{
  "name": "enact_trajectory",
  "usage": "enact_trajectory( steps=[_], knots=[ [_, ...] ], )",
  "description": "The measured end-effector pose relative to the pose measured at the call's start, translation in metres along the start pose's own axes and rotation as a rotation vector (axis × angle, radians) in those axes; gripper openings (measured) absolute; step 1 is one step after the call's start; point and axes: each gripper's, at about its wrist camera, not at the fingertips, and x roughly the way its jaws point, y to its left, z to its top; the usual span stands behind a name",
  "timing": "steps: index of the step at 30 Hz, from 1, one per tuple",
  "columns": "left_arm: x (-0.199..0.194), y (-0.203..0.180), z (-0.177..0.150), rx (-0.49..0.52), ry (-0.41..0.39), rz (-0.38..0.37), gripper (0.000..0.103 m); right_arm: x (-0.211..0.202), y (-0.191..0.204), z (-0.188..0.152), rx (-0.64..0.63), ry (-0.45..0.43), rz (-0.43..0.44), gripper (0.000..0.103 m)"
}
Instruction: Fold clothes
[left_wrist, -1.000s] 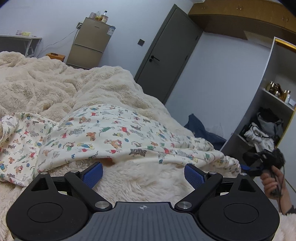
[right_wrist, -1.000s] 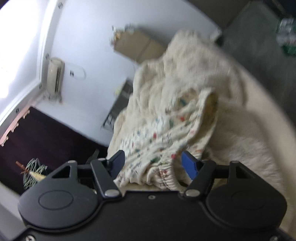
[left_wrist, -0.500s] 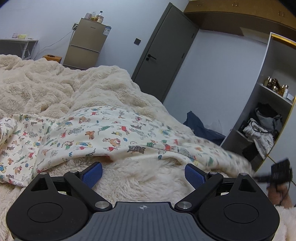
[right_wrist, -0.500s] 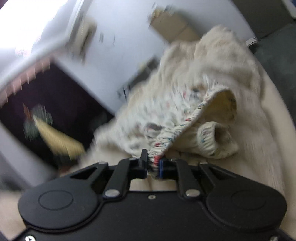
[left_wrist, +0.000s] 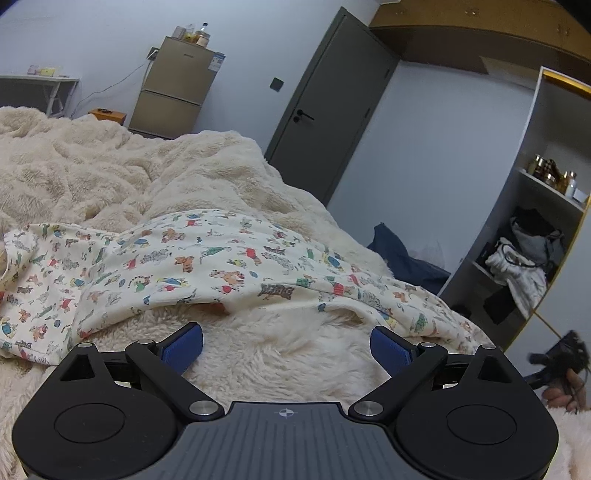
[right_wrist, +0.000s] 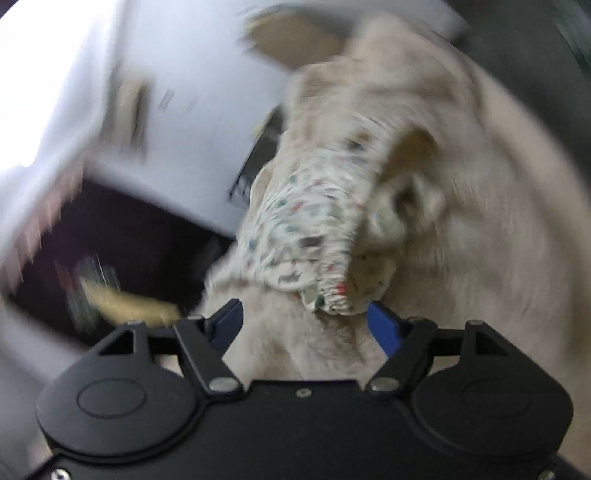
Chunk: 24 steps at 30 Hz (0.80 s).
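Cartoon-print cream garment (left_wrist: 207, 266), rumpled, spread across fluffy blanket (left_wrist: 110, 173)

Bed under rumpled cream fleece blanket (left_wrist: 110, 173). Pale blue-white walls (left_wrist: 436, 147). Grey door (left_wrist: 328, 107), shut, black handle. Tan fridge (left_wrist: 173, 88), bottles on top. White desk (left_wrist: 40, 83) far left. Open shelving unit (left_wrist: 532, 236) right, brown overhead cabinets (left_wrist: 480, 33).

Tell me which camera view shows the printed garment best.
The left wrist view: the printed garment lies sharp and spread across the fluffy blanket. The right wrist view shows only its blurred, gathered elastic edge just ahead of the open right gripper.
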Motion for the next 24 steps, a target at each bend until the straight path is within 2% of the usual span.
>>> enact_trajectory(
  steps=[2,5,9,10,13,15,18,24],
  knots=[
    [0.001,0.000,-0.001,0.003,0.004,-0.001,0.096,0.012,-0.016,-0.008,0.171,-0.072,0.027,0.073],
    [0.004,0.000,-0.002,0.000,0.011,-0.008,0.097,0.028,-0.023,-0.009,0.246,-0.130,0.021,0.075],
    [0.006,-0.001,-0.003,0.012,0.019,-0.009,0.098,0.035,-0.033,0.013,0.353,-0.294,-0.010,0.069],
    [0.006,-0.001,-0.004,0.014,0.020,-0.010,0.098,0.037,-0.033,0.018,0.360,-0.311,-0.027,0.068],
    [0.008,0.000,-0.004,0.009,0.022,-0.016,0.098,0.045,-0.032,0.034,0.369,-0.339,-0.080,0.060],
    [0.008,0.002,-0.004,0.000,0.016,-0.019,0.098,0.050,-0.027,0.037,0.328,-0.342,-0.130,0.040],
    [0.004,0.012,-0.003,-0.054,-0.008,-0.013,0.098,0.049,-0.022,0.042,0.266,-0.351,-0.152,0.024],
    [-0.010,0.030,0.001,-0.130,-0.065,0.024,0.098,-0.003,0.005,0.059,0.118,-0.409,-0.058,0.019]
  ],
)
